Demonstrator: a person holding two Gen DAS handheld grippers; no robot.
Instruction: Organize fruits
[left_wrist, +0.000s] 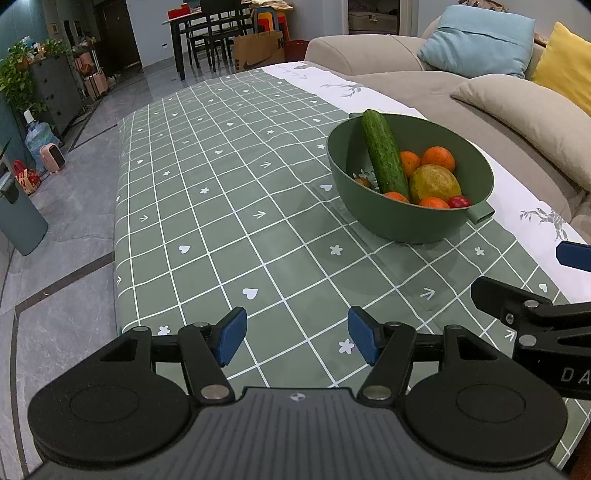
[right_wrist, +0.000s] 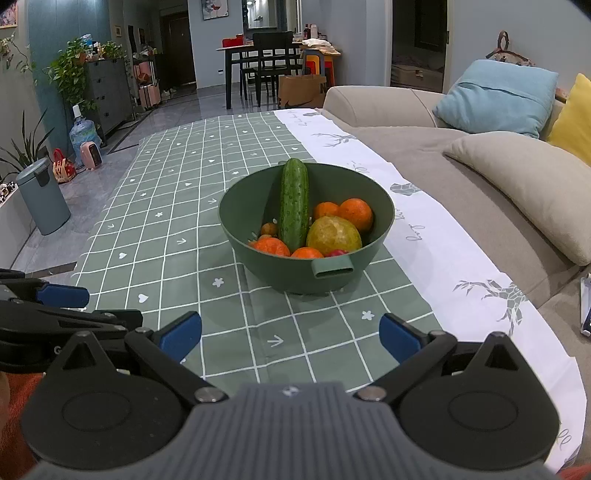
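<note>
Checked green tablecloth (right_wrist: 207, 206), beige sofa (right_wrist: 424, 147), blue cushion (right_wrist: 495, 96), grey bin (right_wrist: 42, 197)

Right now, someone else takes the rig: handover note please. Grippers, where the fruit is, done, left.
Left gripper: open, nothing between the fingers, low over the checked tablecloth short of the bowl.
Right gripper: open, empty, beside the left one, pointing at the bowl.
Green bowl: on the cloth near the sofa-side edge, spout toward the rig. It holds everything: cucumber leaning on the far rim, several oranges, a large yellow-green fruit, a small red fruit.
Done: nothing visibly sorted; no fruit lies on the cloth.
Left: probably all of it. The cucumber looks like the easiest first pick.
</note>
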